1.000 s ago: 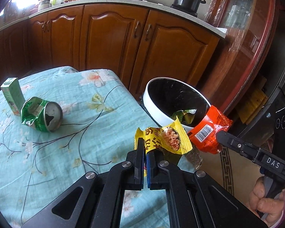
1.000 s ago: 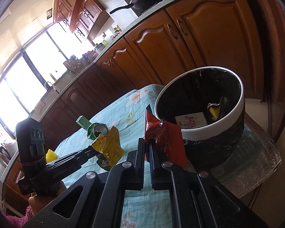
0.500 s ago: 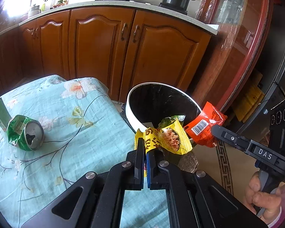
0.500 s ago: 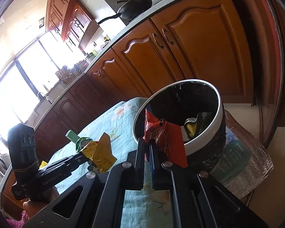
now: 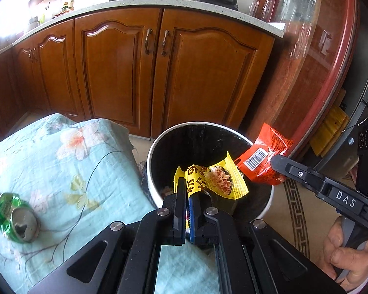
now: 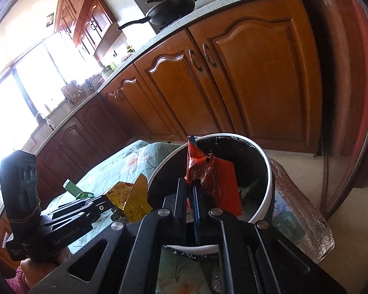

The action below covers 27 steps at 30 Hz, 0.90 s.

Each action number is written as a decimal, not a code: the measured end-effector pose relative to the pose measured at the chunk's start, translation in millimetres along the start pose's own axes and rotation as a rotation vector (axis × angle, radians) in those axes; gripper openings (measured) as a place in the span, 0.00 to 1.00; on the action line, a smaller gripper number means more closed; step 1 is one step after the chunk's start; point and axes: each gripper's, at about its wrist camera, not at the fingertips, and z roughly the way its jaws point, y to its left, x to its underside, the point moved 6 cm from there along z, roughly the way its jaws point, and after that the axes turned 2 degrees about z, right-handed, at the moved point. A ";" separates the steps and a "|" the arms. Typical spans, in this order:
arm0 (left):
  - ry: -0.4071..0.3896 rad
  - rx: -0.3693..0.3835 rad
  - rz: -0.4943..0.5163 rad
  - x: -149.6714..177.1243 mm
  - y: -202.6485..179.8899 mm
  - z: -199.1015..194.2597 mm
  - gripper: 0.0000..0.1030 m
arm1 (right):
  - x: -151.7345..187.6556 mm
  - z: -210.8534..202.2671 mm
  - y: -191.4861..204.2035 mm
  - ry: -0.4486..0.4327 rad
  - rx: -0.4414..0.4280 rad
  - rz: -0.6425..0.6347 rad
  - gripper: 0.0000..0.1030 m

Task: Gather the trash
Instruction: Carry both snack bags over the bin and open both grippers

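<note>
Yellow wrapper (image 5: pixel 216 178) pinched in left gripper (image 5: pixel 189 196), orange wrapper (image 6: pixel 216 181) clamped in right gripper (image 6: pixel 190 191), both over bin (image 5: pixel 159 144). Release squarely above opening, clear of rim.

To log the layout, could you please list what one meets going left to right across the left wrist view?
Crushed green drink can on the floral cloth → yellow snack wrapper in the left gripper → orange-red snack wrapper → black right gripper.
</note>
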 end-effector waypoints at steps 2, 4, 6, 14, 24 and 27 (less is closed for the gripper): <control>0.010 -0.004 0.004 -6.2 -0.8 9.3 0.00 | -2.9 5.3 -5.1 0.013 0.014 -0.002 0.04; 0.019 -0.007 0.010 -10.2 -2.2 18.0 0.00 | -6.1 11.0 -10.5 0.026 0.023 0.005 0.04; 0.026 -0.004 0.008 -12.9 -2.7 24.6 0.00 | -8.0 14.7 -13.8 0.035 0.031 0.003 0.04; 0.052 -0.011 0.014 -15.2 -3.9 43.5 0.00 | -12.6 30.8 -21.1 0.066 0.054 -0.006 0.04; 0.083 -0.027 0.014 -12.2 -6.1 52.9 0.36 | -7.9 42.0 -32.5 0.109 0.086 0.013 0.12; 0.071 -0.022 0.008 -8.9 -5.4 48.0 0.44 | -8.0 37.4 -36.6 0.092 0.081 0.033 0.33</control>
